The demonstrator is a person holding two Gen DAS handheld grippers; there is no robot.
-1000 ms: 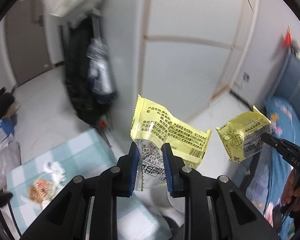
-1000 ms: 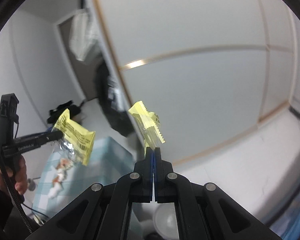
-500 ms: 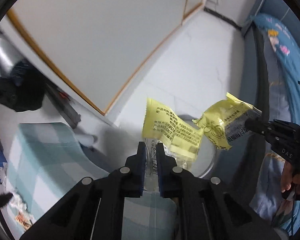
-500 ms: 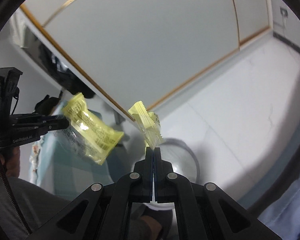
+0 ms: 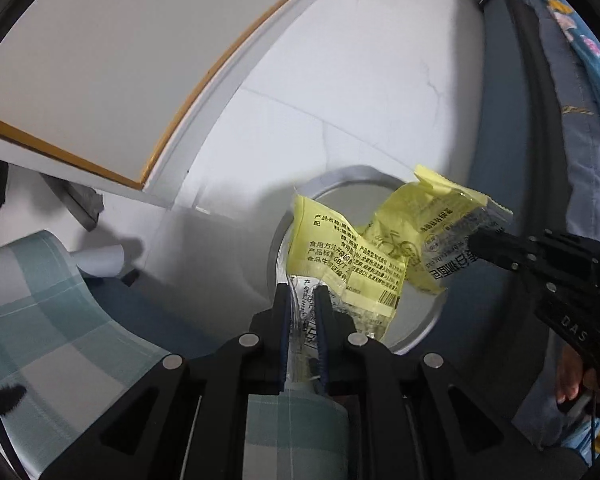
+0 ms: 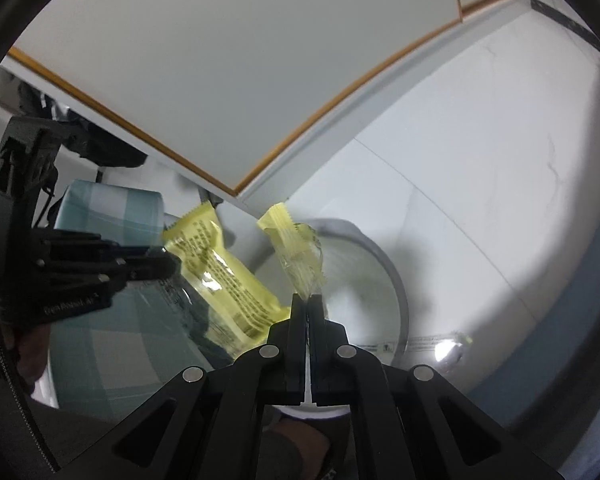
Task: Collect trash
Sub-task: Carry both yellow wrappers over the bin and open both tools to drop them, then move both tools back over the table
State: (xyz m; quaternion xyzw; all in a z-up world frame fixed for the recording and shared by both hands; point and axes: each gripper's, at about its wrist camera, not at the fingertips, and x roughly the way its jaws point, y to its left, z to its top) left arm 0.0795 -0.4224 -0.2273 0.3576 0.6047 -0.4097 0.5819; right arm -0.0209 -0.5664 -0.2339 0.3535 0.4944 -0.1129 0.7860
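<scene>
My left gripper [image 5: 302, 290] points down and holds the clear end of a yellow snack wrapper [image 5: 340, 256] between its blue pads, and its jaws are opening slightly. The wrapper hangs over a round grey bin [image 5: 420, 328] on the floor. My right gripper [image 6: 308, 300] is shut on a second yellow wrapper [image 6: 296, 244], also above the bin [image 6: 396, 280]. Each view shows the other gripper: the right one [image 5: 474, 242] with its wrapper [image 5: 432, 216], the left one [image 6: 172, 268] with its wrapper [image 6: 220, 268]. The two wrappers nearly touch.
A table with a teal checked cloth [image 5: 40, 320] stands left of the bin. A white panel with a wooden edge [image 5: 100, 60] rises behind it. Blue bedding [image 5: 580, 120] lies on the right. A small shiny wrapper [image 6: 448, 350] lies on the floor beside the bin.
Both grippers sank and tipped downward, carrying their wrappers from in front of the wall to just over the bin. The left jaws narrowed on the wrapper's clear end.
</scene>
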